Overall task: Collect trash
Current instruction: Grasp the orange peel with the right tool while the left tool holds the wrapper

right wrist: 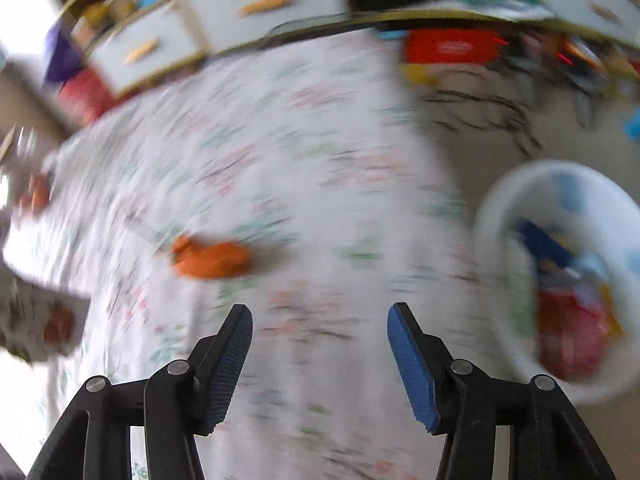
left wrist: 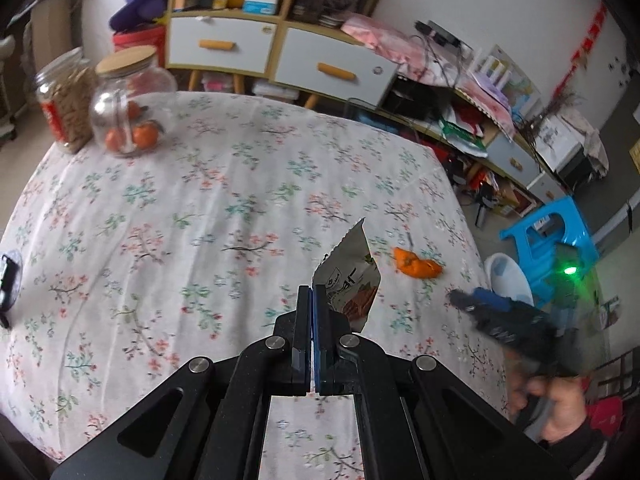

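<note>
My left gripper (left wrist: 312,294) is shut on a silver snack wrapper (left wrist: 354,272), which sticks up to the right of its pads above the floral tablecloth (left wrist: 200,208). An orange peel (left wrist: 418,266) lies on the cloth near the table's right edge. In the blurred right wrist view the peel (right wrist: 212,258) lies ahead and to the left. My right gripper (right wrist: 320,312) is open over the cloth with nothing between its fingers. Past the table's right edge stands a white bin (right wrist: 500,216) with coloured trash in it. The right gripper (left wrist: 464,300) is also seen blurred, held by a hand (left wrist: 560,408).
Two glass jars (left wrist: 128,108) with wooden lids stand at the table's far left corner. A cabinet with drawers (left wrist: 224,44) and a cluttered low shelf (left wrist: 460,92) line the wall behind. A blue stool (left wrist: 552,240) stands beside the bin (left wrist: 508,280). A black object (left wrist: 8,280) lies at the left edge.
</note>
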Available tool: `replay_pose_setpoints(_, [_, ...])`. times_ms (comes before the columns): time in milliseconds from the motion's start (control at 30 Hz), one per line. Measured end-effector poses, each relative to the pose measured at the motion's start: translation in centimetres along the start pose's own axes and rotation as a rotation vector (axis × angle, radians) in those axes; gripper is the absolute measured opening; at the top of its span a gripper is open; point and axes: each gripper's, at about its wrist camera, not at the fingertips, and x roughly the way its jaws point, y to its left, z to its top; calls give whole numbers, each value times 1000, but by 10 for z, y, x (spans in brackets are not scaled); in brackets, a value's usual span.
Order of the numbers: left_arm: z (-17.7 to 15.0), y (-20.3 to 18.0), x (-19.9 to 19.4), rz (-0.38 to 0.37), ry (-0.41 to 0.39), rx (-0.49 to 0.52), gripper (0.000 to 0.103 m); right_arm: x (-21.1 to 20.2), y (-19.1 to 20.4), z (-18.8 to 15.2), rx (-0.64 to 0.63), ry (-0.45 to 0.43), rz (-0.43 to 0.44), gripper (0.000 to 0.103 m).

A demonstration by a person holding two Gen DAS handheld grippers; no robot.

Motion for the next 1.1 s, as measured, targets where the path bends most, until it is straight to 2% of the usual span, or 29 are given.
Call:
replay_pose_setpoints(100, [1, 12, -2, -2, 5, -24, 0, 29, 43, 0, -125, 34, -25, 61])
replay_pose_setpoints(200, [2, 23, -2, -10, 16, -49, 0, 47, 66, 1, -182, 39, -60, 61])
replay_pose_setpoints(467, [2, 30, 3, -14, 32, -80, 0, 74, 81, 7, -214, 20, -126, 58])
replay_pose_setpoints(533, [1, 29, 4, -12, 30, -82, 0, 74, 80, 8, -212, 3, -117, 46])
replay_pose_setpoints(567, [1, 29, 4, -12, 30, -82, 0, 74, 80, 10, -208, 2, -109, 28])
replay_pose_setpoints(600, [1, 29, 4, -12, 29, -83, 0, 73, 79, 11, -196, 0, -96, 5])
replay_pose_setpoints(700, [0, 29, 3, -11, 22, -86, 0, 71, 77, 12, -178, 1, -96, 0])
replay_pose_setpoints(967, [-3, 25, 0, -18, 14, -99, 0, 33, 50, 14, -74, -62, -41, 0])
replay_pose_setpoints(1033, [-1, 25, 0, -16, 11, -104, 0, 25, 47, 15, -70, -77, 4, 1])
replay_pose_setpoints(1067, [0, 26, 1, -17, 11, -107, 0, 24, 47, 15, -66, -75, 22, 10])
replay_pose_setpoints(1100, [2, 27, 1, -19, 11, -112, 0, 26, 49, 15, -70, -64, 27, 37])
